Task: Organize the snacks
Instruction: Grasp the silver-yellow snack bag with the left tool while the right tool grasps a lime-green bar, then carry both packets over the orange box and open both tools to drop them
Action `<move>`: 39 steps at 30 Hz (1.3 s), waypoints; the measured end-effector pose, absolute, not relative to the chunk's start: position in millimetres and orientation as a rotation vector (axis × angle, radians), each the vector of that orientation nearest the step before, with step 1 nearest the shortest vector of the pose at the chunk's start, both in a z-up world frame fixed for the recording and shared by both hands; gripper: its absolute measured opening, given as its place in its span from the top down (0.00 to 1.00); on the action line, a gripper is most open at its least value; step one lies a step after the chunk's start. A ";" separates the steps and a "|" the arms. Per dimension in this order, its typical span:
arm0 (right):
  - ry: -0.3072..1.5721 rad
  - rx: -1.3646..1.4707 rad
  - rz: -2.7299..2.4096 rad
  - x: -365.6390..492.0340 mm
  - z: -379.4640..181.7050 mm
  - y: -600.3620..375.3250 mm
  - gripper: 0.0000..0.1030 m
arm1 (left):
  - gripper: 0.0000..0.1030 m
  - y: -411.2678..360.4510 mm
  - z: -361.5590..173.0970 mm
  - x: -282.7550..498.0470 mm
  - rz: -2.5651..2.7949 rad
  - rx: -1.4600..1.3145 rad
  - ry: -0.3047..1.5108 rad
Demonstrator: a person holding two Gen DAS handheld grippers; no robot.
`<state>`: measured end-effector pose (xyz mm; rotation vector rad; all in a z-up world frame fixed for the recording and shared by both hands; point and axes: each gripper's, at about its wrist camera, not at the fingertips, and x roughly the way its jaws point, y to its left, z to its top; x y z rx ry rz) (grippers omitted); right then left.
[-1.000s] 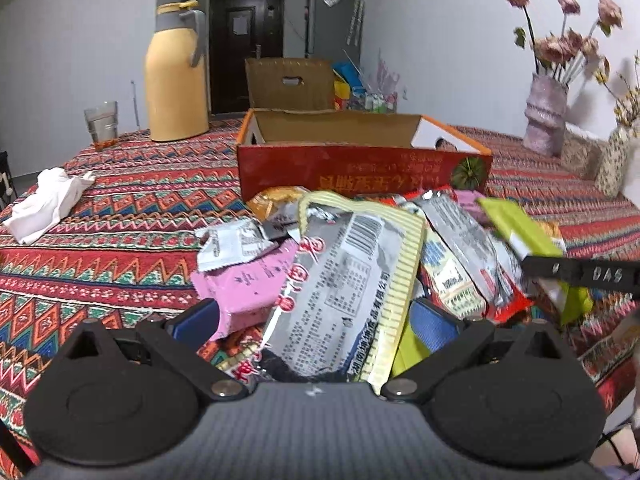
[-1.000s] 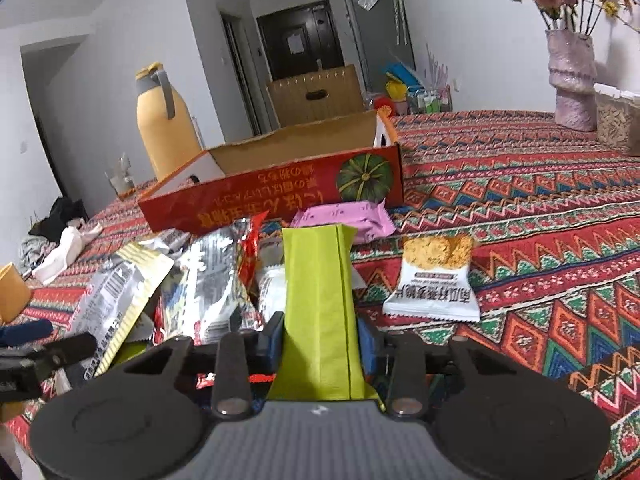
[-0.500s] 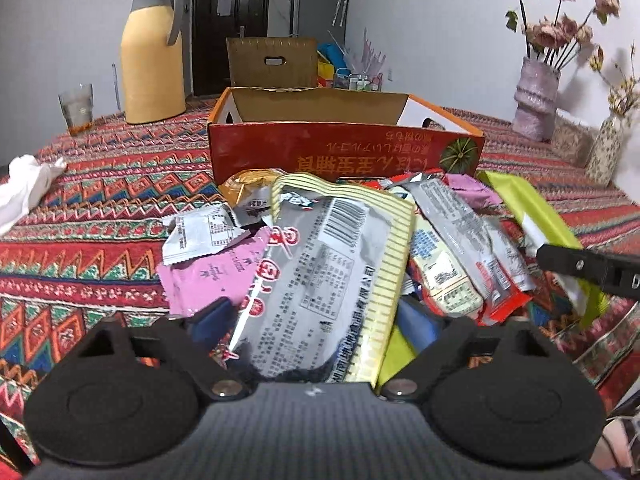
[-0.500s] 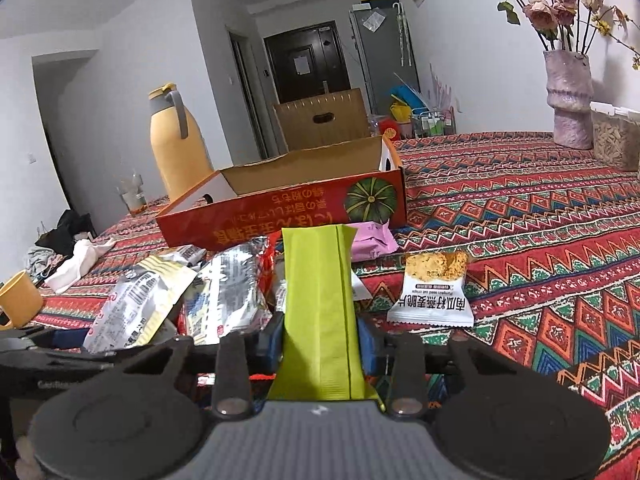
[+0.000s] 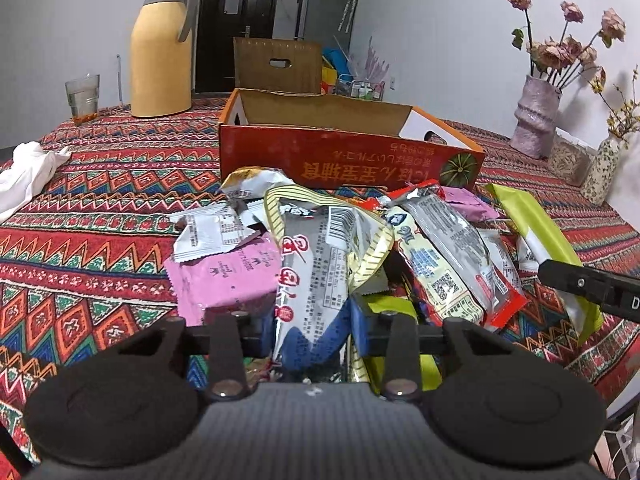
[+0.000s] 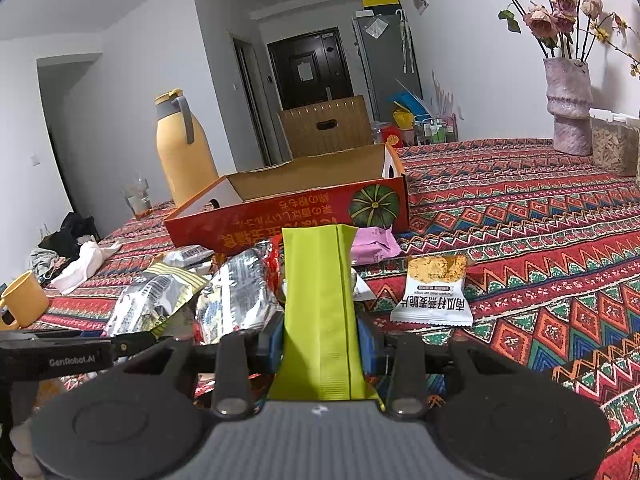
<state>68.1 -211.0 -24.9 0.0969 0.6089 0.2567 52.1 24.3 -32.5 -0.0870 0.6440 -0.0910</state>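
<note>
My left gripper [image 5: 312,326] is shut on a silver packet with yellow striped edges [image 5: 320,264], which crumples between the blue pads. It is held over a pile of snack packets [image 5: 436,256] in front of an open red cardboard box [image 5: 348,160]. My right gripper [image 6: 320,340] is shut on a long lime-green packet [image 6: 320,292], held upright above the same pile. The green packet also shows at the right of the left wrist view [image 5: 536,236]. The red box [image 6: 288,216] stands just beyond it.
A pink packet [image 5: 224,276] and a small white packet [image 5: 208,232] lie left of the pile. A white-and-orange cracker packet [image 6: 434,292] lies alone at the right. A yellow thermos [image 5: 162,44], glass [image 5: 82,96], white cloth [image 5: 28,168], yellow mug [image 6: 22,300] and vases [image 5: 536,120] stand around.
My left gripper's jaws have closed in on the silver striped packet, which now buckles. Both grippers have risen a little with their packets.
</note>
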 end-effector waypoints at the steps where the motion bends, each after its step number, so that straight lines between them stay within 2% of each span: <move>1: 0.607 0.092 0.256 66.9 -24.1 -210.3 0.65 | 0.64 24.2 -31.8 51.5 -0.086 -0.087 0.640; 20: 0.489 0.043 0.248 87.6 4.8 -198.0 0.65 | 0.64 20.7 32.5 72.4 -0.023 -0.063 0.501; 39: 0.392 0.032 0.200 230.4 54.6 -166.0 0.65 | 0.64 14.9 86.1 205.0 0.054 -0.102 0.466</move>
